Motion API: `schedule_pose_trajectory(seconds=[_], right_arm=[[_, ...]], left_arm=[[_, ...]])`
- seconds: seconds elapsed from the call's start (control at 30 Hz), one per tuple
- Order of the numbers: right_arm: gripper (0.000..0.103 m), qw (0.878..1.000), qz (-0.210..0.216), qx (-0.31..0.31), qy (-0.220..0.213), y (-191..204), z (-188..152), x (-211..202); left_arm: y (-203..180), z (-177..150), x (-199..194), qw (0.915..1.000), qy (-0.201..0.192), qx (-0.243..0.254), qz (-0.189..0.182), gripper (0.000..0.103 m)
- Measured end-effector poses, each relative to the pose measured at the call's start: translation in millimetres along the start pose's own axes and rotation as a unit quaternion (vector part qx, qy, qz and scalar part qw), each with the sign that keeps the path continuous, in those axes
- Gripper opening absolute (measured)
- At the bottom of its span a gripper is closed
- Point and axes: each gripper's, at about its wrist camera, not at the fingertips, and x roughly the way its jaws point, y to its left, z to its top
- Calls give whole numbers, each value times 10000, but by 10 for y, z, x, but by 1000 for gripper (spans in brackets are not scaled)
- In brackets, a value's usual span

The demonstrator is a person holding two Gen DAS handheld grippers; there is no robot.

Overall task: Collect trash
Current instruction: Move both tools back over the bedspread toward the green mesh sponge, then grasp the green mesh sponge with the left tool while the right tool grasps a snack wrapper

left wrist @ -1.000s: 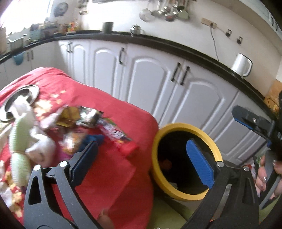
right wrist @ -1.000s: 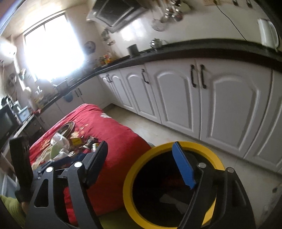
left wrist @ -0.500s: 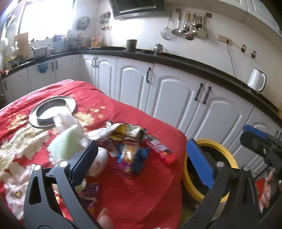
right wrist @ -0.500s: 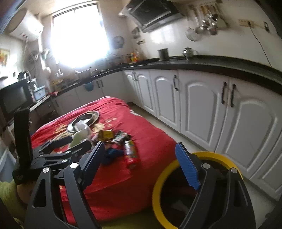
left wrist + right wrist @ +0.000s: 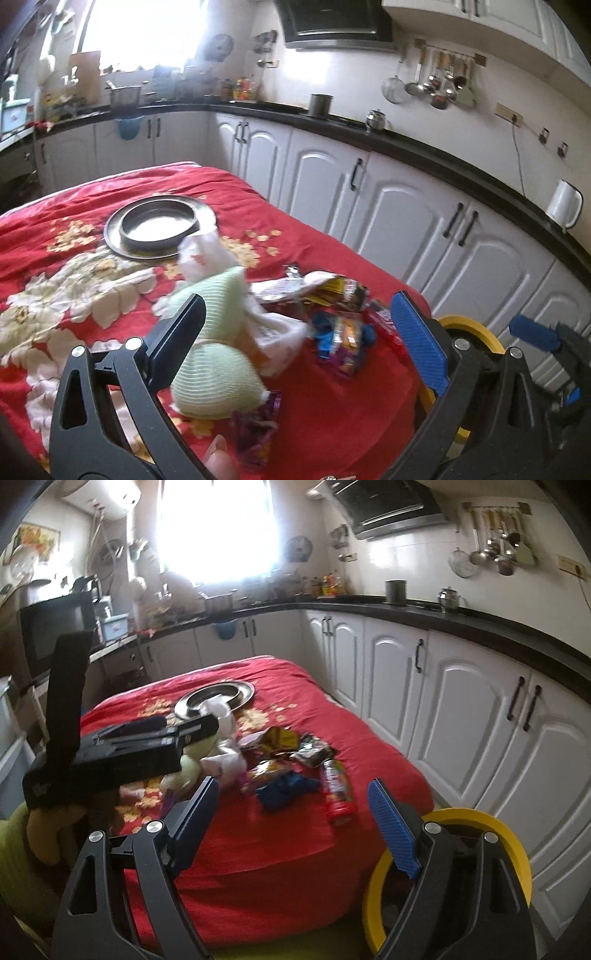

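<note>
Wrapper pile (image 5: 291,760) on red-clothed table (image 5: 280,849), ahead-left of yellow-rimmed bin (image 5: 513,845). Red tube wrapper (image 5: 338,788) at pile's bin side, long axis toward right gripper (image 5: 291,827), nearer one. Both grippers empty, jaws apart; left gripper (image 5: 295,332) faces green knit item (image 5: 218,365). Since earlier: views swung from bin to table.
</note>
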Motion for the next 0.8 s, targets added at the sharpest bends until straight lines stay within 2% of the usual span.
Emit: schedule_pose_trajectory(seconds=[0.3, 0.53, 0.6, 0.8], right_arm=[[80, 9988, 85, -303, 376, 184, -37, 412], [79, 9971, 363, -70, 659, 242, -26, 783], [72, 9968, 372, -23, 705, 262, -15, 860], [61, 9951, 361, 90, 913, 298, 30, 1146]], left_arm=[[480, 2, 118, 9983, 144, -478, 289, 92], [849, -73, 250, 9939, 463, -964, 271, 92], [913, -106, 293, 9921, 590, -1099, 162, 92], [942, -200, 435, 9866, 938, -1325, -155, 91]])
